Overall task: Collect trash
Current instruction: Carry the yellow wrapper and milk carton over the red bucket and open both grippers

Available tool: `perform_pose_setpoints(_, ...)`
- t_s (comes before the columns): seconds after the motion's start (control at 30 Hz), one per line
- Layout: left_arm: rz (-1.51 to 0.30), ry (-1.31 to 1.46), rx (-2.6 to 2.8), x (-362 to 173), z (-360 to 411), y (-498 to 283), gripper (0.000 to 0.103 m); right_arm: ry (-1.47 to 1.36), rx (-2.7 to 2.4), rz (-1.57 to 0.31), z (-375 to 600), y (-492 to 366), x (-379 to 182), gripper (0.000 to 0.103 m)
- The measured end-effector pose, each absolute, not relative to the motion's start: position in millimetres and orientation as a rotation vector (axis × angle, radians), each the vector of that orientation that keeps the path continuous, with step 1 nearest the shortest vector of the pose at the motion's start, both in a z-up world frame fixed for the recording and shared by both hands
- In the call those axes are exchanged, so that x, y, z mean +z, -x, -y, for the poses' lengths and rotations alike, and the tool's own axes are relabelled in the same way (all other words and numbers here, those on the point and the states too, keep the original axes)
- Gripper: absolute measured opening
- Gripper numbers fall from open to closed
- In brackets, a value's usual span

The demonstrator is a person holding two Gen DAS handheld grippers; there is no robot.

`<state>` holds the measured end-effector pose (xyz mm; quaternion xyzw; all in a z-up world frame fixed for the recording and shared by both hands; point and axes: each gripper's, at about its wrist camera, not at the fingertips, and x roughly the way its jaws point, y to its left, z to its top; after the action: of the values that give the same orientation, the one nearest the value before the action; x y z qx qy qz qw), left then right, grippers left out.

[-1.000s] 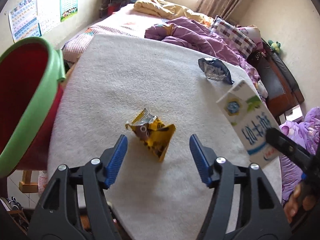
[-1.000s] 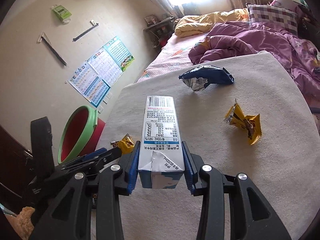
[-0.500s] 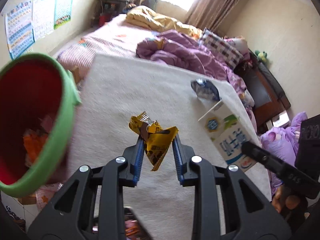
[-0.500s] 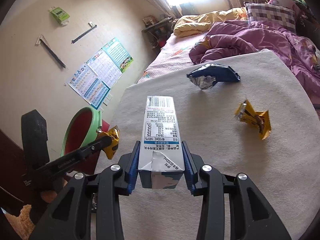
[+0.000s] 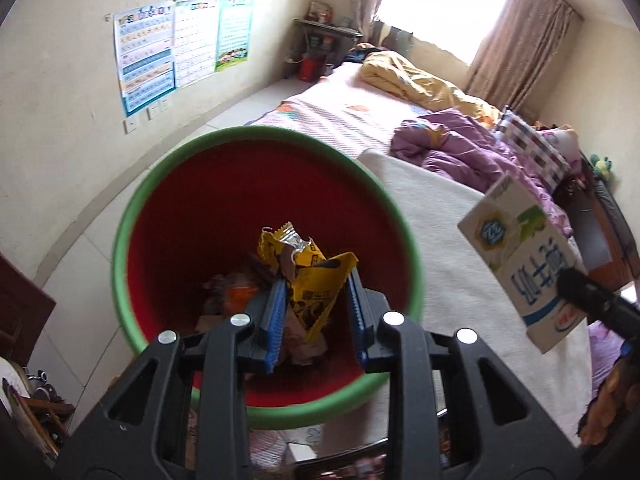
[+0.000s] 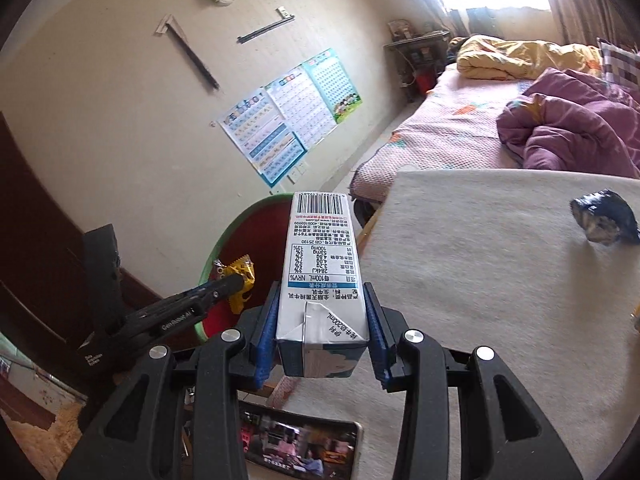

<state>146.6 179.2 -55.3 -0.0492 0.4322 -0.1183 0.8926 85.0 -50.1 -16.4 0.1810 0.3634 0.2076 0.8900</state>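
My left gripper (image 5: 316, 286) is shut on a crumpled yellow snack wrapper (image 5: 308, 268) and holds it over the mouth of a red bin with a green rim (image 5: 160, 196); trash lies in the bin's bottom. The wrapper (image 6: 240, 280) and bin (image 6: 256, 224) also show in the right wrist view, left of the table. My right gripper (image 6: 322, 312) is shut on a white milk carton (image 6: 322, 264), held above the table's left edge. The carton (image 5: 520, 264) appears at the right of the left wrist view.
A white cloth-covered table (image 6: 500, 272) carries a crumpled dark blue wrapper (image 6: 606, 222) at the right. A phone (image 6: 300, 448) lies at the table's near edge. A bed with purple and yellow bedding (image 6: 560, 136) stands behind. A dark wooden door (image 6: 36, 240) is at the left.
My left gripper closed on the yellow wrapper, lifted it off the table and carried it left over the bin. My right gripper moved left with the carton.
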Motion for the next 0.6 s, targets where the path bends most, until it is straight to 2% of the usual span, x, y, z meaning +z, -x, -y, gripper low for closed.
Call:
perform_pose_setpoints(0.47, -0.952, 0.125, -0.177, -72.2, -214.1, -157.9, 0.028, -0.326, 0.541, -0.798, -18.6, -134.4, -19.1, 0.038)
perform_pose_setpoints(0.5, -0.952, 0.127, -0.166, -72.8, -215.8, -158.5, 0.031, -0.324, 0.543, -0.797, -20.3, -135.7, -18.8, 0.038)
perform_pose_setpoints(0.57, -0.955, 0.134, -0.153, -74.0, -216.2, -159.5, 0.044, -0.331, 0.548, -0.796, -21.5, -137.1, -18.7, 0.04)
perform_pose_setpoints(0.6, -0.957, 0.144, -0.136, -74.9, -218.7, -159.8, 0.058, -0.335, 0.555, -0.801, -22.2, -137.4, -18.8, 0.042)
